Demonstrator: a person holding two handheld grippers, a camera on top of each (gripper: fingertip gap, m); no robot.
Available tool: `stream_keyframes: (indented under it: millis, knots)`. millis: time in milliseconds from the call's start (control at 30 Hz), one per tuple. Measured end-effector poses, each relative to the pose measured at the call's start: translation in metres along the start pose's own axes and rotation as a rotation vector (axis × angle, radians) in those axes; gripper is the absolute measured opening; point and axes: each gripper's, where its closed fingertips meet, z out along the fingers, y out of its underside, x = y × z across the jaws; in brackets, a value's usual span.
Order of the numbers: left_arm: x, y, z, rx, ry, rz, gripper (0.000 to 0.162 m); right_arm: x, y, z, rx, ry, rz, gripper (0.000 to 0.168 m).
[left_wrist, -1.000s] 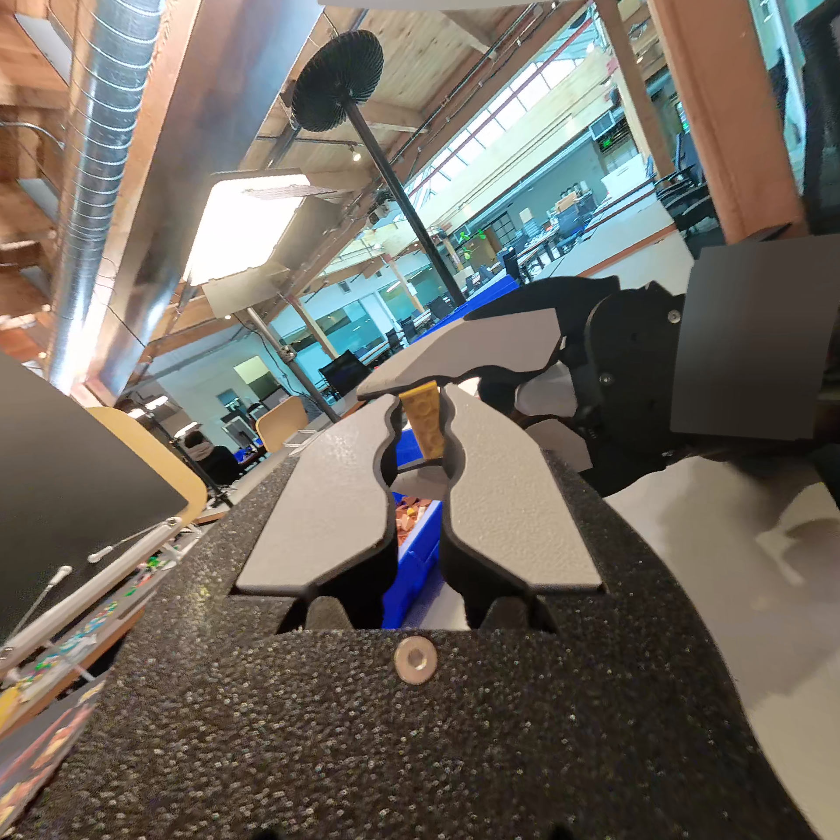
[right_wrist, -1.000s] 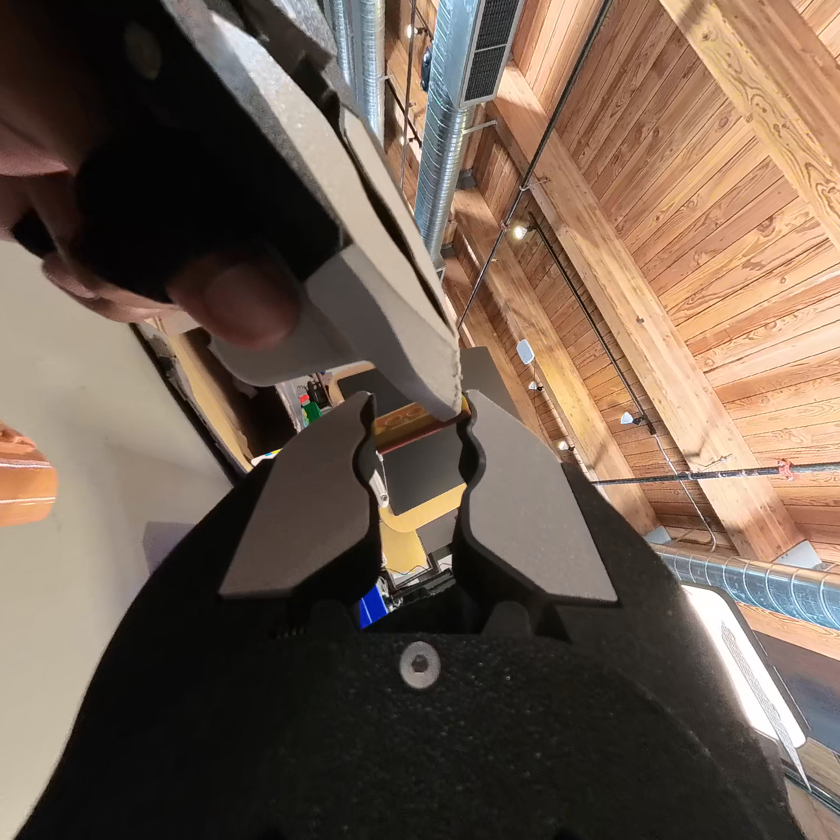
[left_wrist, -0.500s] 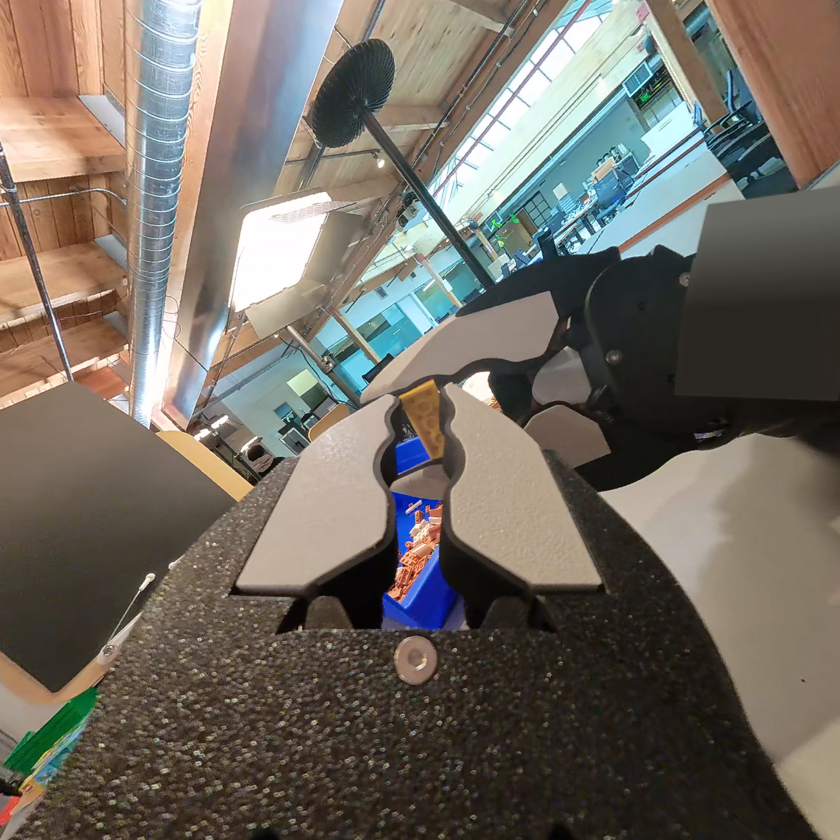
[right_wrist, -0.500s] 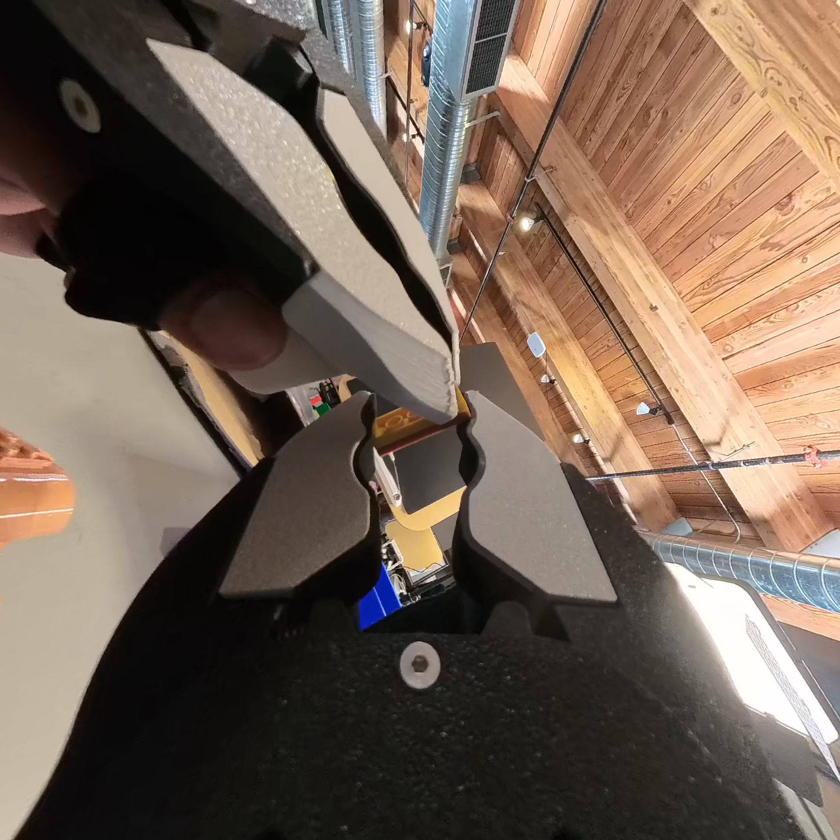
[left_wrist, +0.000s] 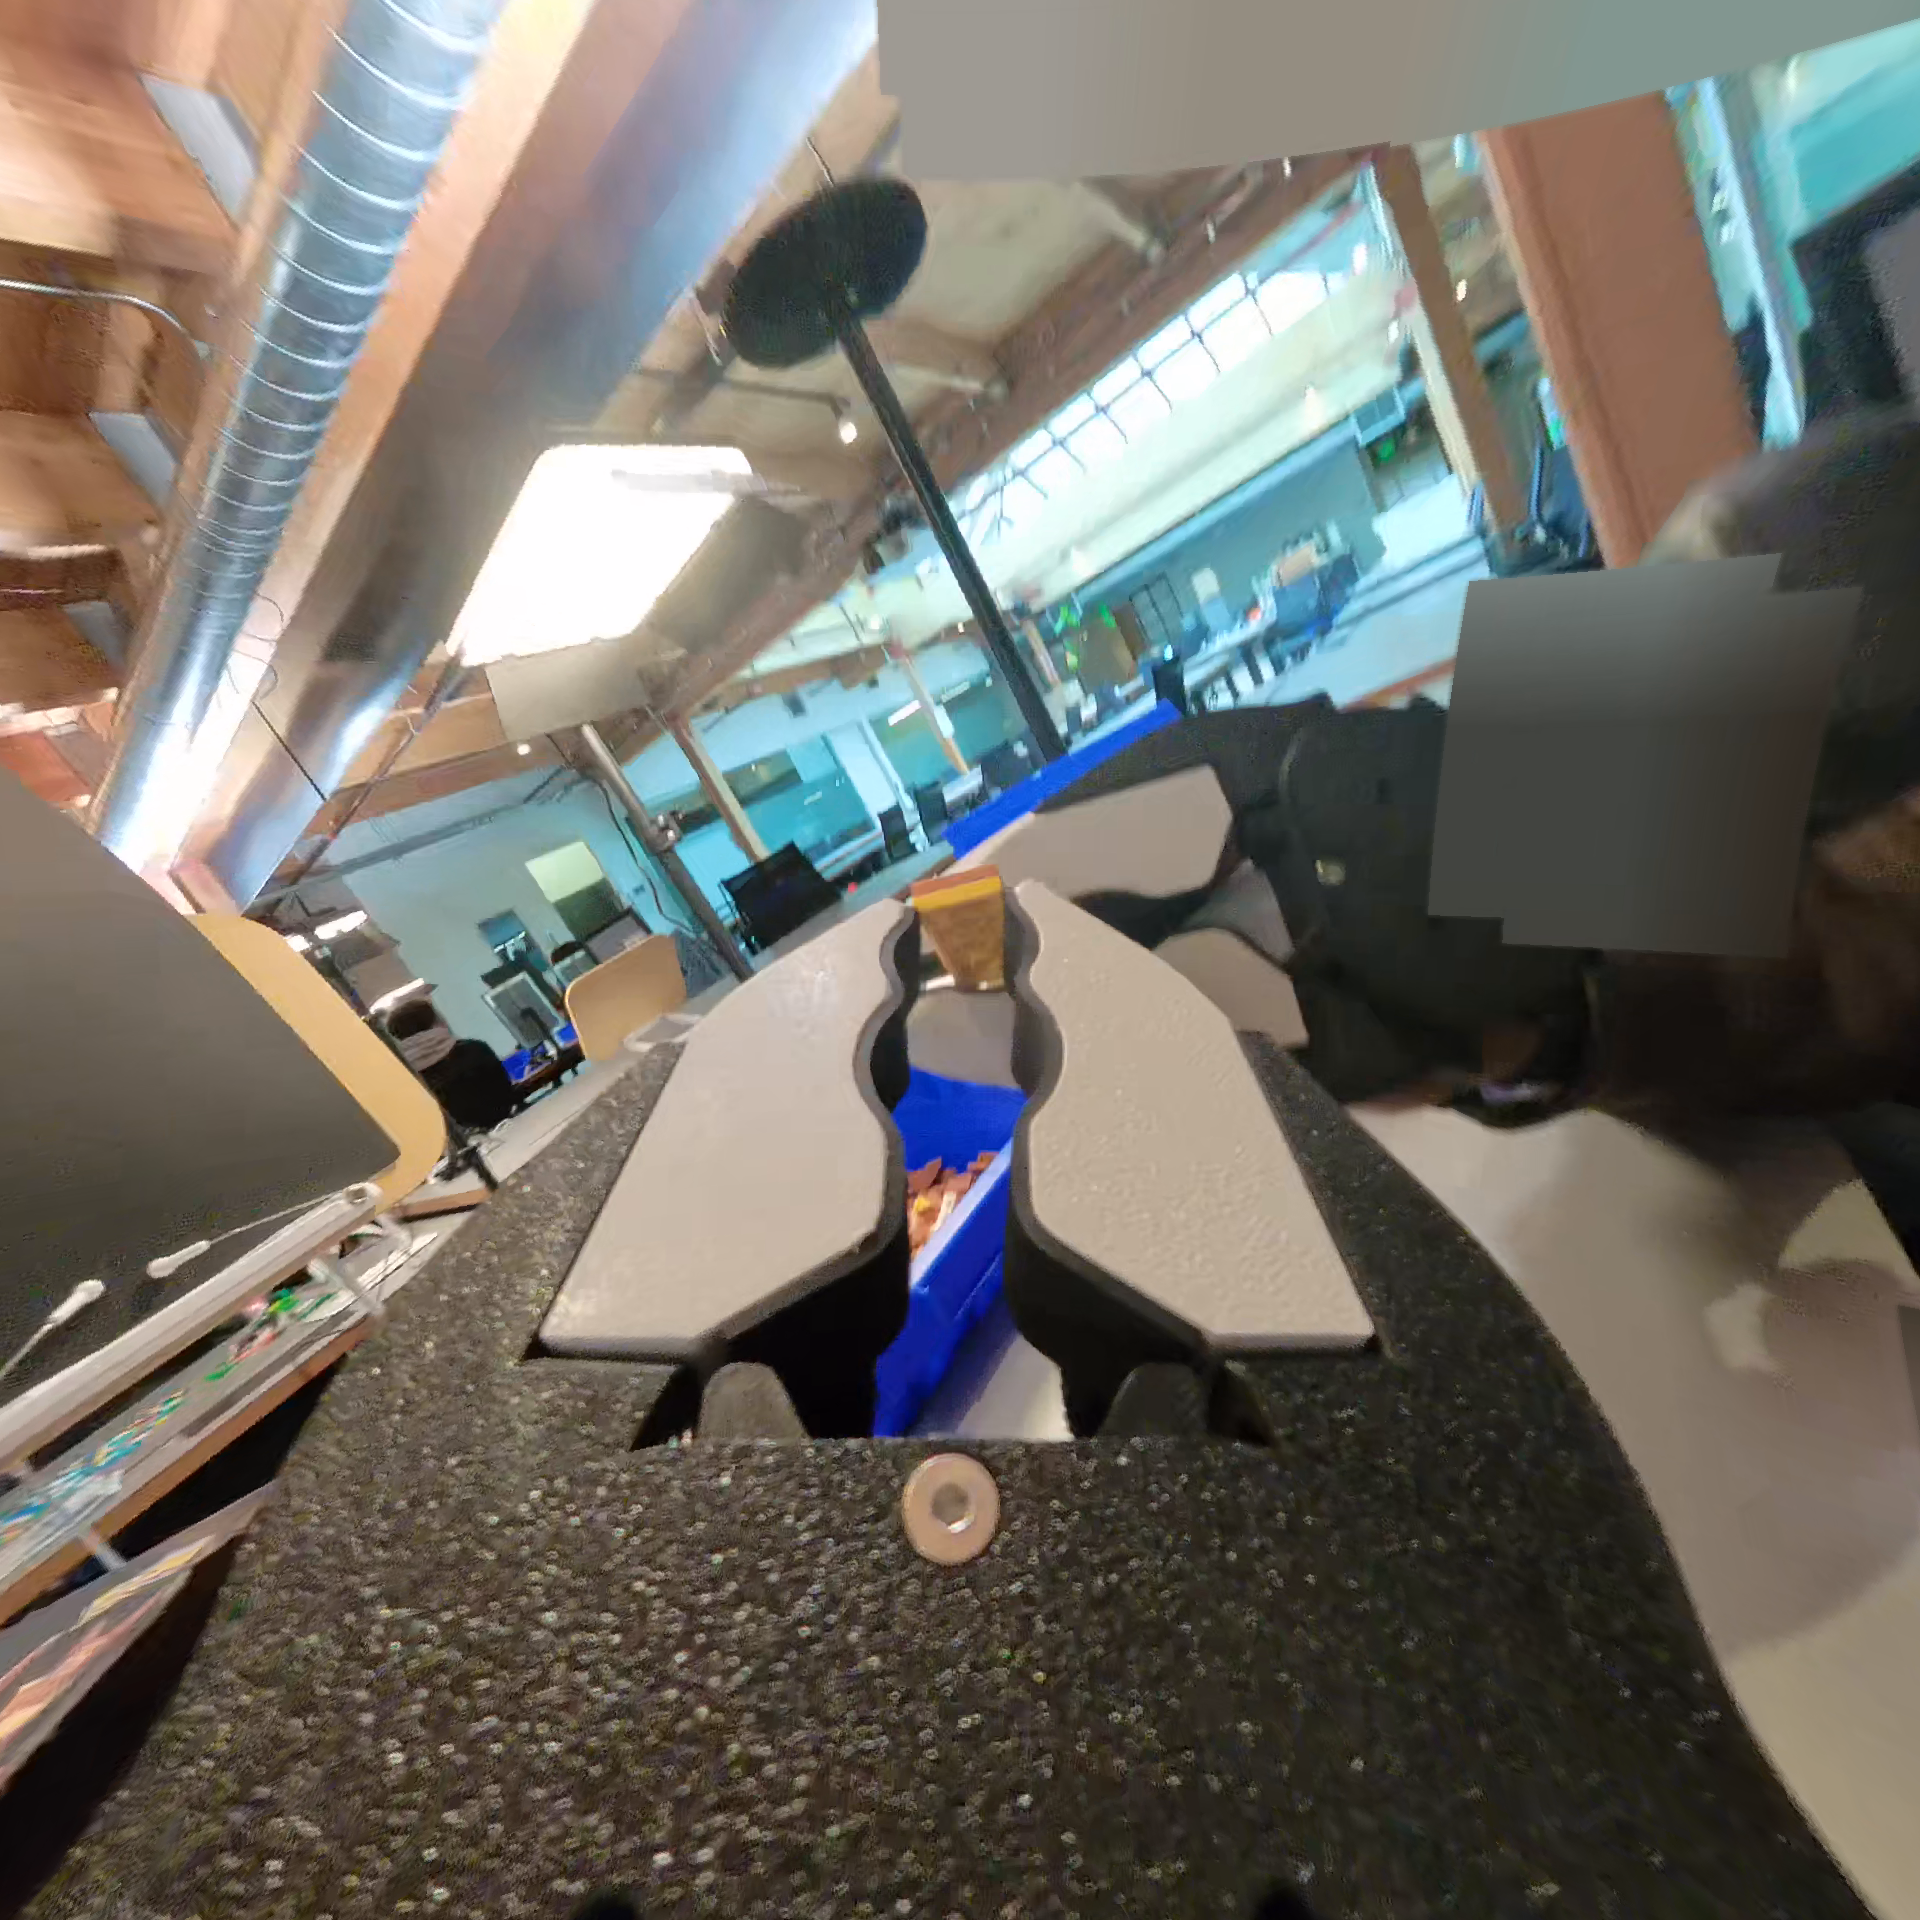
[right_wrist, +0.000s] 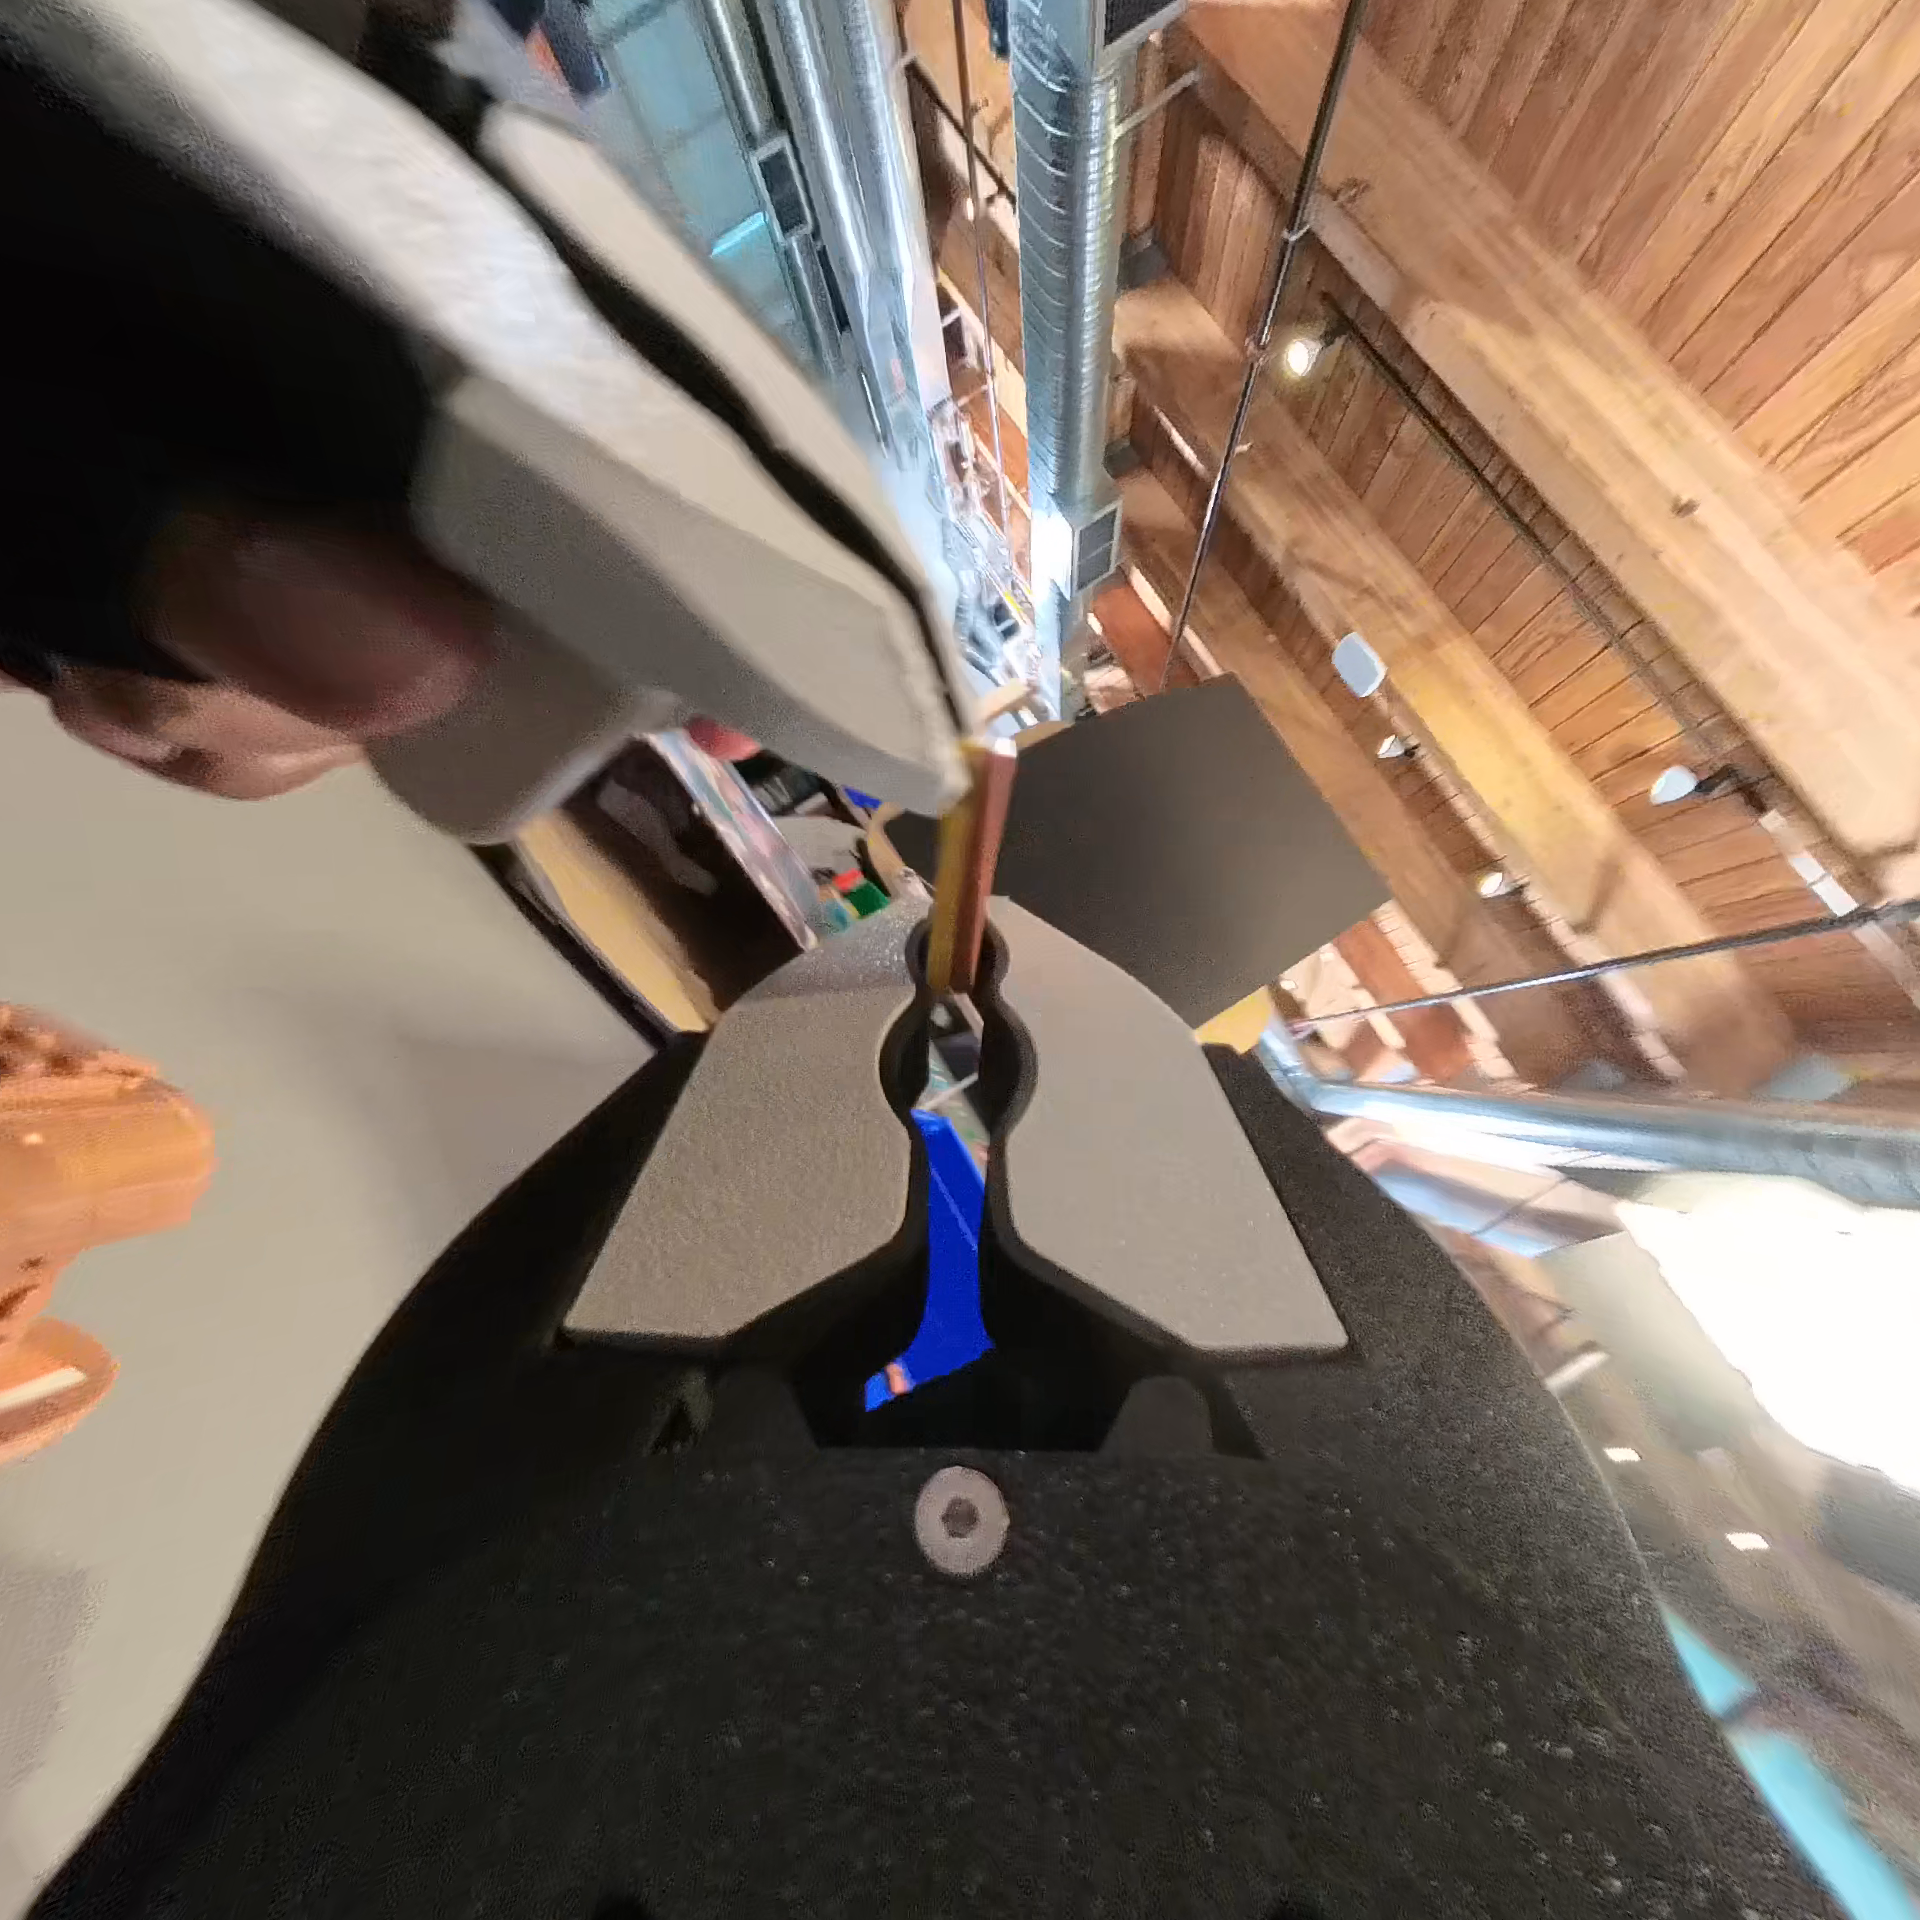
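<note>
A blue bin (left_wrist: 951, 1283) is seen close below, while one thin yellow plate (left_wrist: 967, 943) is pinched by both the left gripper (left_wrist: 962, 940) and right gripper (right_wrist: 961, 961) (fingertips nearly touching).

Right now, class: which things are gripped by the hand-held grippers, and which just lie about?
Gripped: plate pair, yellow and orange, pinched by the left hand-held gripper and the right hand-held gripper.

Lying about: blue bin of bricks; orange model.
</note>
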Motion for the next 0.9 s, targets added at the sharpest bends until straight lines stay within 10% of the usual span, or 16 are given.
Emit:
stream_keyframes:
  millis: [367,633,900]
  knots:
    - [-0.015,0.016,0.003,-0.045,0.075,-0.292,0.015,-0.017,0.018,0.009,-0.026,-0.108,-0.052,0.018]
    - [-0.052,0.057,-0.002,-0.122,0.019,-0.709,0.015,-0.055,0.104,0.015,-0.48,-0.349,0.016,0.018]
    - [-0.046,0.072,0.0,-0.206,0.031,-0.69,0.015,-0.055,0.107,0.015,-0.506,-0.349,0.056,0.016]
